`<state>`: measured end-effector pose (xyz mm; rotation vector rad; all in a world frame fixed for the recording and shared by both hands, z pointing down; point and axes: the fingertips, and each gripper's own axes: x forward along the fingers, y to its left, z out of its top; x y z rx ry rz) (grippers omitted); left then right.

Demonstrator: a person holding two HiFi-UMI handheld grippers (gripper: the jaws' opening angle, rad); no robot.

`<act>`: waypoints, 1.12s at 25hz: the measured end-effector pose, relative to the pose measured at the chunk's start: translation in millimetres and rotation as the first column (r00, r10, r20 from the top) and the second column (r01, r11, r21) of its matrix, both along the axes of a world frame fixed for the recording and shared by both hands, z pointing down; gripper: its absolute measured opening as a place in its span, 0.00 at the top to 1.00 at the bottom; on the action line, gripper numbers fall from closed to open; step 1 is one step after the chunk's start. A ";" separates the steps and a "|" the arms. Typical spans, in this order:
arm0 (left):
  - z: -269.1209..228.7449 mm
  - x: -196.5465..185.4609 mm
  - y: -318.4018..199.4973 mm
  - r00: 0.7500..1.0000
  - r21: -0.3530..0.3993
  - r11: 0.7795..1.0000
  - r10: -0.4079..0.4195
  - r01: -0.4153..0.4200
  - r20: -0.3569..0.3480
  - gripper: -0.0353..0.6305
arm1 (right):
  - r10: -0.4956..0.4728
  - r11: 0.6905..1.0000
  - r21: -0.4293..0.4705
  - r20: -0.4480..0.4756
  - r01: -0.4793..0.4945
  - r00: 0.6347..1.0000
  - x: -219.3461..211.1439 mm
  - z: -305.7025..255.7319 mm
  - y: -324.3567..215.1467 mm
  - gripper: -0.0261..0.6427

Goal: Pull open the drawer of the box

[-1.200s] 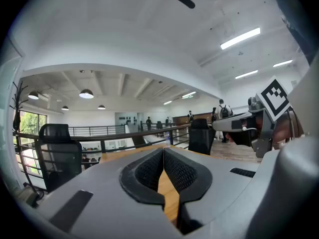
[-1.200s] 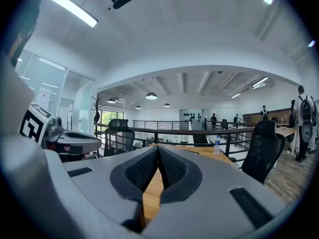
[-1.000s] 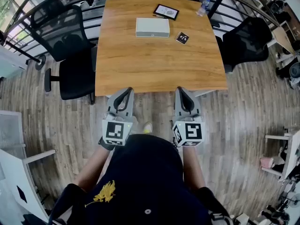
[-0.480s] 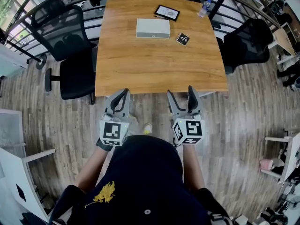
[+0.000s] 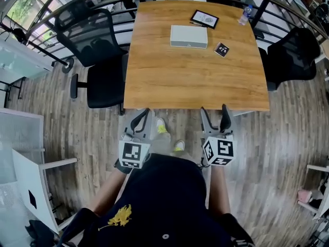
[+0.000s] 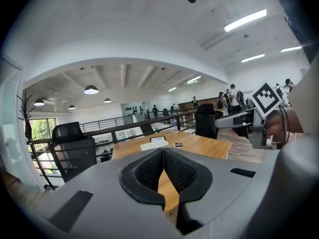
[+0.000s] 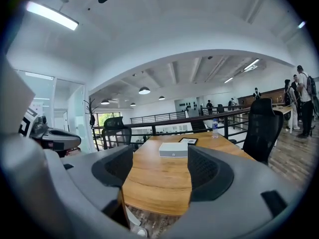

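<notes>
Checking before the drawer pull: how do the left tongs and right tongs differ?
The left tongs are shut, tips meeting; the right tongs have just been opening and stand wide, nothing between them. The left tongs sit by the table's left corner, the right tongs right of its middle. Both are at the near edge, far from the box.

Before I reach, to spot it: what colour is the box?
Pale grey-white; the box shows best in the head view.
</notes>
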<state>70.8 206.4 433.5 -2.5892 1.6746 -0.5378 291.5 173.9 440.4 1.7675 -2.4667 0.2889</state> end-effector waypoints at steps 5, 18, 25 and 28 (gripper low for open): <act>-2.8 -5.8 -10.8 1.000 -0.018 1.000 -0.013 0.013 0.025 0.92 | -0.007 1.000 -0.024 0.006 0.007 1.000 -1.4 6.9 -16.6 0.51; 11.7 -25.4 -125.7 0.998 -0.077 0.995 0.053 -0.055 -0.029 0.92 | 0.062 0.991 -0.113 -0.039 -0.066 0.997 -15.4 20.1 -102.9 0.55; -9.4 -62.0 -219.5 0.990 -0.006 0.997 0.070 -0.071 -0.127 0.92 | 0.127 0.983 -0.125 -0.068 -0.135 0.990 -32.6 0.1 -168.2 0.55; -8.2 -80.3 -244.5 0.983 -0.001 0.997 0.081 -0.082 -0.163 0.92 | 0.141 0.981 -0.122 -0.089 -0.152 0.986 -52.4 -11.1 -190.3 0.56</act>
